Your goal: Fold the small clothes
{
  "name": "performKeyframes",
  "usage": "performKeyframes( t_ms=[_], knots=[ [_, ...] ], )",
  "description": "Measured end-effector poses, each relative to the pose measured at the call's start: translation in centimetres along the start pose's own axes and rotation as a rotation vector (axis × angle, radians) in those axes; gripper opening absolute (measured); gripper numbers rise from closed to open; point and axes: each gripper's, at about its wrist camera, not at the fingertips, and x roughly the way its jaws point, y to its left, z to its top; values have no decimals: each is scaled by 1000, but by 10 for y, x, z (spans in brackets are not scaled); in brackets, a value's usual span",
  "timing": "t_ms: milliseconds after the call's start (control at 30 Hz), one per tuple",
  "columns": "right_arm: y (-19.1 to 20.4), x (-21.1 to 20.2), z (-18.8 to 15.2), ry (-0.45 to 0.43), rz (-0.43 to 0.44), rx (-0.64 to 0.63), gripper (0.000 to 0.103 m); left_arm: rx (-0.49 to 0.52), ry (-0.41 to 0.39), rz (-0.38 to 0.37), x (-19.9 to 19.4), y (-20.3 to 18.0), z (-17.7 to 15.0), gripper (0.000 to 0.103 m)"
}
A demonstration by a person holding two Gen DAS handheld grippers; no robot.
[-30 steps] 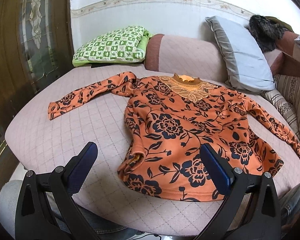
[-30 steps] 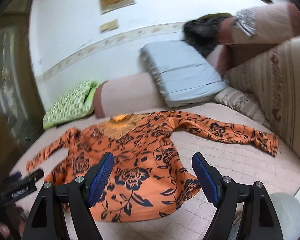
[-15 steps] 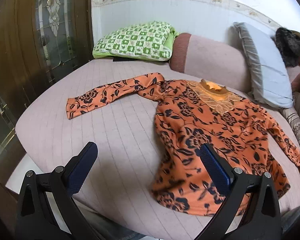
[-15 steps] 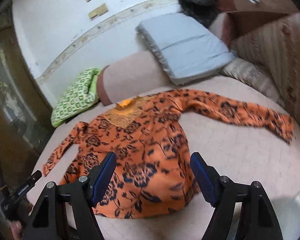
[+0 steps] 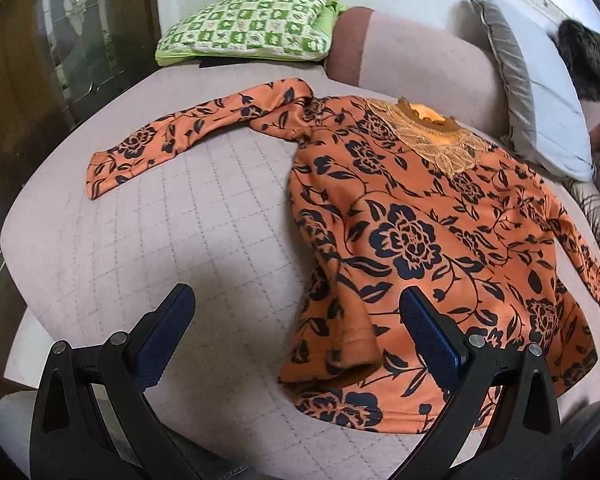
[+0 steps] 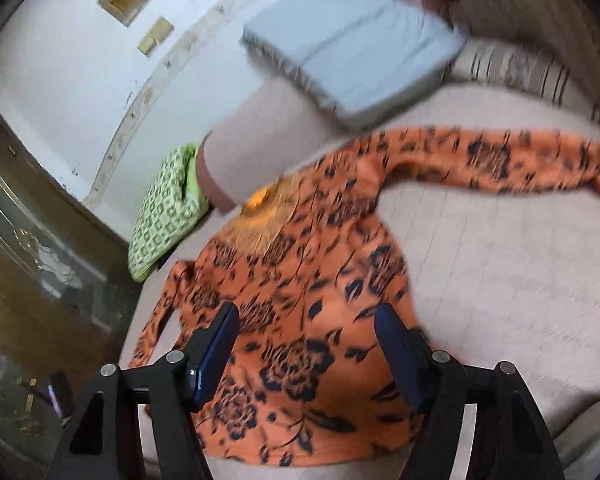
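Orange top (image 5: pixel 412 240) flat; green cushion (image 5: pixel 244 24), grey pillow (image 5: pixel 540 92) behind.

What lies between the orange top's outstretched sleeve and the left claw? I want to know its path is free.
Only bare quilted bed cover lies between the sleeve and the left claw, as the left wrist view shows.

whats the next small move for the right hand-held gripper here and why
Probably ease the right hand-held gripper down to the orange floral top and pinch its hem: the top lies spread flat, unfolded, and the jaws, closing, hold nothing.
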Motion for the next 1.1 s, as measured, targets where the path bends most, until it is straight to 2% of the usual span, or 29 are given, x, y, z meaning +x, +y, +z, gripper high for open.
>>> performKeyframes(
  t_ms=[100,167,200,300,333,400,467,500,533,567,600,633,667,733,833,900,1000,1100],
  knots=[
    [-9,11,-2,66,21,42,68,3,32,-9,9,-1,1,102],
    [-12,16,-1,98,-11,29,68,-4,51,-22,15,-1,1,102],
    [-12,19,0,110,-51,-1,68,-5,60,-28,17,0,1,102],
    [-16,30,2,100,-347,-120,68,-10,87,-38,27,1,0,102],
    [-17,32,4,90,-420,-144,68,-16,102,-37,32,2,0,102],
    [-20,38,6,105,-453,-163,68,-22,138,-30,44,2,-2,102],
    [-22,52,4,170,-471,-180,60,-33,184,-25,57,5,-5,102],
    [-22,59,0,198,-465,-177,43,-44,194,-22,59,8,-6,101],
    [-24,67,-3,249,-457,-169,32,-61,198,-24,61,11,-6,98],
    [-28,70,-3,272,-441,-157,29,-81,203,-29,62,15,-6,95],
    [-32,73,-4,280,-423,-147,24,-95,203,-29,62,19,-6,86],
    [-34,72,-4,284,-415,-137,15,-117,204,-32,62,24,-6,70],
    [-35,71,-3,279,-404,-126,12,-136,206,-39,61,28,-6,60],
    [-37,66,-1,266,-367,-103,6,-183,204,-65,57,39,-7,16],
    [-36,52,-3,238,-360,-98,5,-274,189,-143,38,63,-4,6],
    [-30,37,-4,222,-353,-102,5,-318,153,-194,14,82,0,6],
    [-19,2,-4,204,-332,-98,4,-313,110,-187,-21,105,2,7],
    [-12,-26,-22,243,-389,-113,4,-328,153,-117,-27,126,-7,6]
  ],
)
